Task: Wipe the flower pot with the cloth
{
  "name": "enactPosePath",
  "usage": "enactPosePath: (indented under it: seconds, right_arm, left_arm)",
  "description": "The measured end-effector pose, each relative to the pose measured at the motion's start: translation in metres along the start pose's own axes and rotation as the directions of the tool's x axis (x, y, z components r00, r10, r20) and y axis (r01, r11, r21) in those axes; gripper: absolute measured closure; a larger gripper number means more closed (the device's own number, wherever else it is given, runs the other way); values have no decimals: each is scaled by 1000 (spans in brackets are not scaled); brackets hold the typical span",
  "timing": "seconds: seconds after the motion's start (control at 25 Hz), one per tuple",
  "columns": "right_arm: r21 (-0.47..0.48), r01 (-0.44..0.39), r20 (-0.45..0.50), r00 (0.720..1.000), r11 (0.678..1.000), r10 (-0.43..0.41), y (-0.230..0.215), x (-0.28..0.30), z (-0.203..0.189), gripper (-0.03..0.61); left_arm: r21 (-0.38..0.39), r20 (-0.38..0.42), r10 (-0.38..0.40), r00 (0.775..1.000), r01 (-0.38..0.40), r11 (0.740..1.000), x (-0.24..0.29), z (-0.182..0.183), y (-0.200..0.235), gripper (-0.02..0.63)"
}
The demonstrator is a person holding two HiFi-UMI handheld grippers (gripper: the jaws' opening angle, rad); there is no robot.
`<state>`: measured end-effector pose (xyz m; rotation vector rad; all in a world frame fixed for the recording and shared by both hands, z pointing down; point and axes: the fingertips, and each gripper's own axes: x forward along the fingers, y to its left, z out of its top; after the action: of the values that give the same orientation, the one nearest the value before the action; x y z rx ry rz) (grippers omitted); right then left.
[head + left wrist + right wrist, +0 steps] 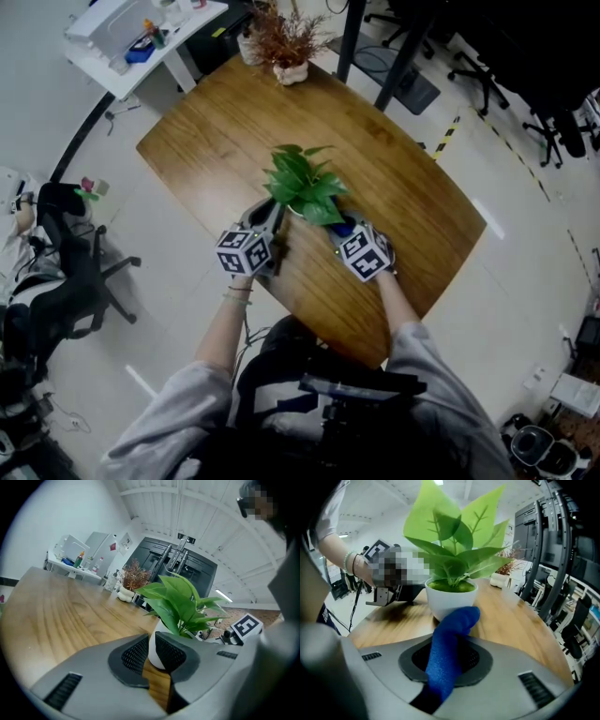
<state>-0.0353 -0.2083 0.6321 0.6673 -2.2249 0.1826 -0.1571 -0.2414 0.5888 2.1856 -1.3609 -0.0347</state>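
Note:
A white flower pot point(450, 599) with a green leafy plant point(302, 180) stands near the front of the wooden table point(206, 141). My right gripper point(450, 656) is shut on a blue cloth point(449, 644), whose free end rests against the pot's near side. In the head view the cloth point(345, 227) shows just right of the leaves, in front of the right gripper point(342, 230). My left gripper point(153, 654) meets the pot point(156, 648) from the other side, jaws a narrow gap apart with the white wall between the pads. The leaves hide most of the pot from above.
A dried brown plant in a white pot point(286, 47) stands at the table's far end. The table's front edge runs just behind both grippers. A black office chair point(70, 272) is on the floor at left, and a white desk point(141, 37) lies beyond.

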Motion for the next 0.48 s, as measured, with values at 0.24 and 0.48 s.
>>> enactPosePath:
  seconds: [0.24, 0.48]
  right_arm:
    - [161, 77, 50, 995, 984, -86, 2, -26, -9, 509]
    - [283, 89, 138, 982, 955, -133, 24, -75, -16, 509]
  left_arm:
    - [-59, 37, 23, 999, -21, 998, -27, -16, -10, 560]
    - [-11, 80, 23, 997, -22, 1000, -62, -16, -54, 584]
